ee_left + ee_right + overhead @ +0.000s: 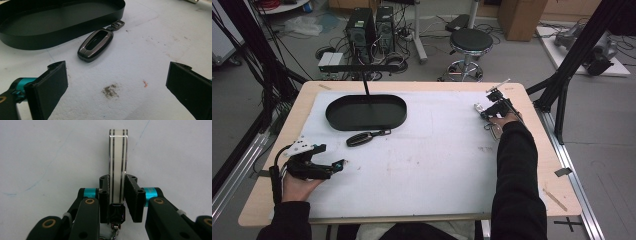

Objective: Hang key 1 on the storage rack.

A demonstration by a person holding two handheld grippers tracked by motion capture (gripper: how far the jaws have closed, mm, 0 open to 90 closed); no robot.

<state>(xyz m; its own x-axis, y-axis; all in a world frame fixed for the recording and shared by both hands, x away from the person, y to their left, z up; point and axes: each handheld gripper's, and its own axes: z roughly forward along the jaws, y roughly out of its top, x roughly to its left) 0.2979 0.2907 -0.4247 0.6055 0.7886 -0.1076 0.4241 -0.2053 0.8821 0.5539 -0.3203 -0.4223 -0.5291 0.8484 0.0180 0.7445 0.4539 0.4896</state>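
Note:
A white fob with black stripes (118, 157) stands on edge on the white mat, and my right gripper (117, 187) is shut on its near end; a small black square piece and a chain hang below the pads. In the high view this gripper (486, 111) sits at the table's far right with the white fob (478, 107) at its tip. A black car key fob (96, 45) lies just outside the black oval tray (32, 40). My left gripper (117, 87) hovers open in front of that key, with nothing between its jaws. It rests at the near left of the table (338, 165).
The black oval tray (332, 117) lies at the far left of the white mat (437, 150), with a thin black stand (366, 86) rising behind it. A dirty smudge (110, 90) marks the mat. Behind the table stand a stool (469, 42) and computer towers (371, 27).

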